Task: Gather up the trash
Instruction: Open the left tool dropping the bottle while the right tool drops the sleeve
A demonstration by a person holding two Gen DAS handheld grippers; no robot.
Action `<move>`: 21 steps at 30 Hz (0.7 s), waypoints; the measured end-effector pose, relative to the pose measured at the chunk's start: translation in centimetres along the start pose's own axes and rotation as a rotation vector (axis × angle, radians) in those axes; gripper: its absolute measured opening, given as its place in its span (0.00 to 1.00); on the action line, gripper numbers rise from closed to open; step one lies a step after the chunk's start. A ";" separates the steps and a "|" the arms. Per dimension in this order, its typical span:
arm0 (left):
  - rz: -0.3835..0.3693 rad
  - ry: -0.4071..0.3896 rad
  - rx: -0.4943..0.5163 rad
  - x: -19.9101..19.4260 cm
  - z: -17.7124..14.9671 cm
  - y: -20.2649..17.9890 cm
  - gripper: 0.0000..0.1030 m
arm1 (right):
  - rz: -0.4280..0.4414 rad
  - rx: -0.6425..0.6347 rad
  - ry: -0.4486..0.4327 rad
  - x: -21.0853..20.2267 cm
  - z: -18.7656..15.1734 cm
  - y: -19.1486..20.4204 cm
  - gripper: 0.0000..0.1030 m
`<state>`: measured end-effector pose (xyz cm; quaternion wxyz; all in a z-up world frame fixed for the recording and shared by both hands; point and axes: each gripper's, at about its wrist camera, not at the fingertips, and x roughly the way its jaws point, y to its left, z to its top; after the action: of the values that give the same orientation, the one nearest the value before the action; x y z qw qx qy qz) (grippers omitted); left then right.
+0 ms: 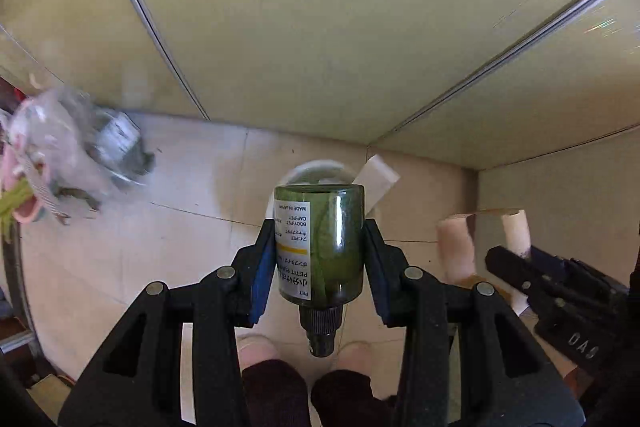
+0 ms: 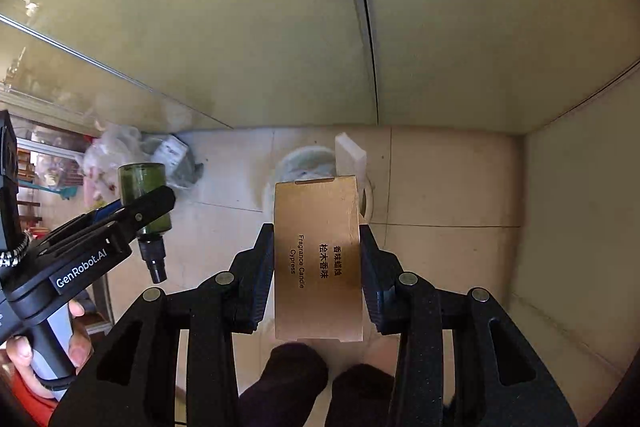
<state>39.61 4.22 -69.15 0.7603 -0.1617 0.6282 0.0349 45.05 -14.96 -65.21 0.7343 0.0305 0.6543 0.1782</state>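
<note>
Two black grippers each squeeze trash in mid frame, left gripper (image 1: 320,247) on a green bottle (image 1: 320,243) and right gripper (image 2: 318,259) on a brown candle box (image 2: 318,259), and both could miss the white bin (image 1: 320,169) below if dropped crooked.

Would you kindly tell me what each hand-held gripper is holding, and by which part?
Left hand-held gripper: green bottle, by its body sides. Right hand-held gripper: candle box, by its side edges.
</note>
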 end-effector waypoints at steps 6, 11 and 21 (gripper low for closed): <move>-0.042 0.042 -0.019 10.7 -0.7 2.2 0.40 | 0.023 0.048 0.020 9.8 -0.4 -2.4 0.35; -0.028 0.077 -0.051 16.6 -1.0 3.7 0.40 | 0.018 0.069 0.033 14.0 -0.5 -3.8 0.35; -0.040 0.140 -0.054 20.5 -1.5 4.2 0.40 | 0.074 0.014 0.111 18.0 -1.1 -1.8 0.31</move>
<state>41.36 4.72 -90.05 0.7103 -0.1969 0.6754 0.0253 45.82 -11.45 -83.01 0.6895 0.0499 0.6937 0.2021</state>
